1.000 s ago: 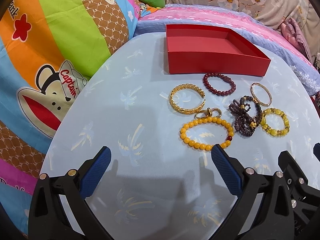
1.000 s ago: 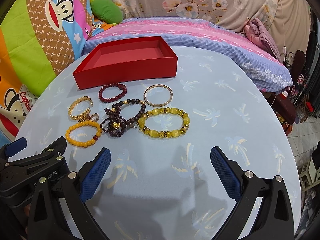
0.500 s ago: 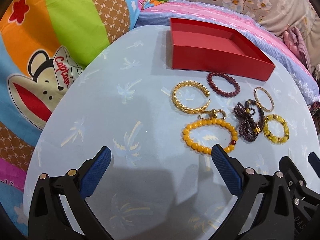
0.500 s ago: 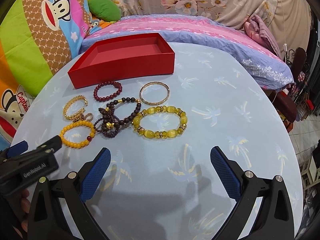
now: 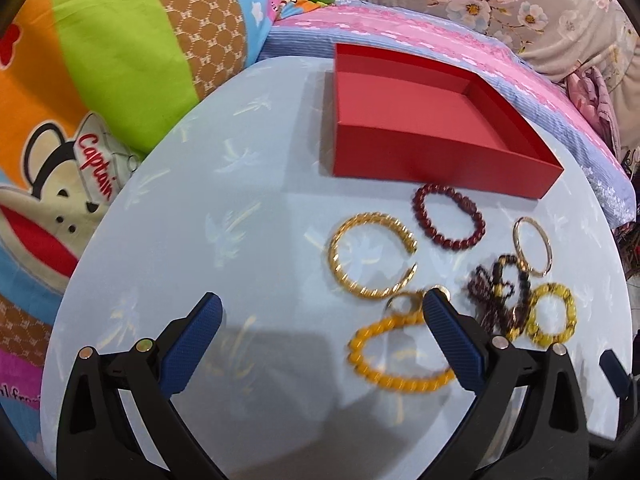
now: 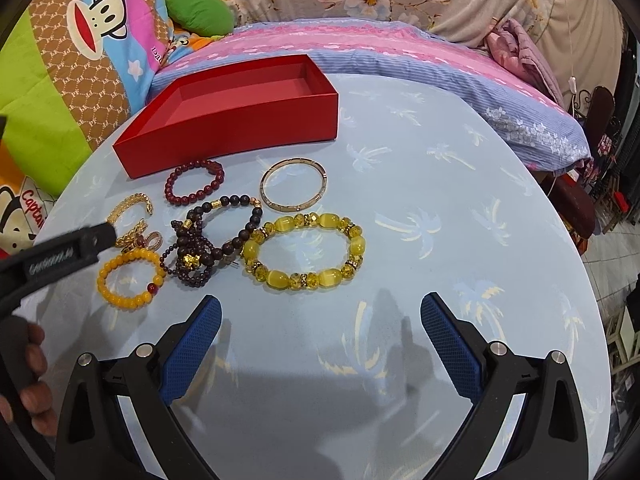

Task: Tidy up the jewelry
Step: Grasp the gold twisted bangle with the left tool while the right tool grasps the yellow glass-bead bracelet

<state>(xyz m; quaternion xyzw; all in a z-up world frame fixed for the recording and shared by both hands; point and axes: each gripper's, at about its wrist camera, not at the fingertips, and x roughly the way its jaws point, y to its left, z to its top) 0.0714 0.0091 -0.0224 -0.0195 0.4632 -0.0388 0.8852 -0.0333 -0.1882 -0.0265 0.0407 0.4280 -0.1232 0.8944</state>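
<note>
An empty red box (image 5: 424, 120) (image 6: 240, 96) sits at the far side of the round blue table. In front of it lie a gold cuff (image 5: 340, 260), a dark red bead bracelet (image 5: 448, 240) (image 6: 176, 196), a thin gold bangle (image 5: 516, 240) (image 6: 294, 206), a tangled dark bead strand (image 6: 200, 248), a yellow stone bracelet (image 6: 304, 278) and an orange bead bracelet (image 5: 400, 380) (image 6: 120, 296). My left gripper (image 5: 320, 312) is open, its right finger above the orange bracelet and small gold rings (image 6: 148, 240). My right gripper (image 6: 320, 312) is open, just short of the yellow bracelet.
Cartoon-print cushions (image 5: 100, 80) press against the table's left edge, and a pink and blue bedspread (image 6: 380, 52) runs behind it. The table (image 6: 460, 220) drops off at the right toward a tiled floor. A hand (image 6: 32, 380) holds the left gripper's handle.
My left gripper has moved forward and right, so its right finger now overlaps the orange bracelet. The right gripper has edged closer to the yellow bracelet. Both stay open.
</note>
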